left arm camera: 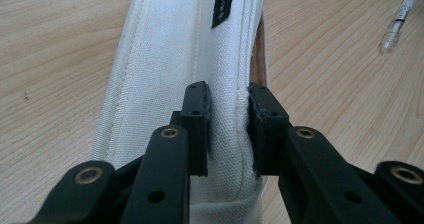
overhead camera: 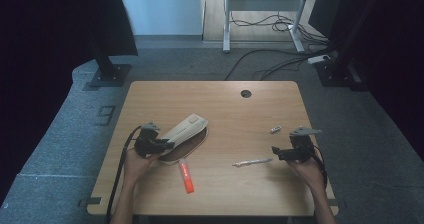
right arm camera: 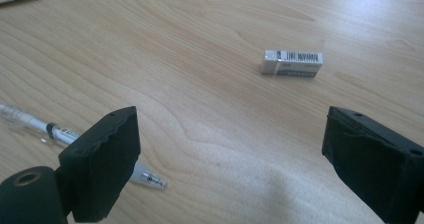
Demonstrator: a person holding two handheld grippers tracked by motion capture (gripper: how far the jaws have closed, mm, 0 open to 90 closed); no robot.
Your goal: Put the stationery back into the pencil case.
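Pencil case (overhead camera: 185, 128): off-white fabric, long axis runs diagonally on the table (overhead camera: 225, 194), near end at lower left, far end pointing up-right toward the table's middle; far end looks raised off the surface, so it sits tilted. In the left gripper view the case (left arm camera: 175, 59) runs straight away from the jaws, black label near the top. Left gripper (overhead camera: 161, 145) clenched on the case's near end, pads pinching a fabric fold beside the seam. Orange marker (overhead camera: 186, 175) lies just in front of the case, roughly pointing toward the person. Clear pen (overhead camera: 252, 162) lies near-level at table centre-right. Right gripper (overhead camera: 278, 152) released, jaws wide, nothing between them, tip just beside the pen's right end. Small eraser (overhead camera: 275, 129) sits beyond it, apart.
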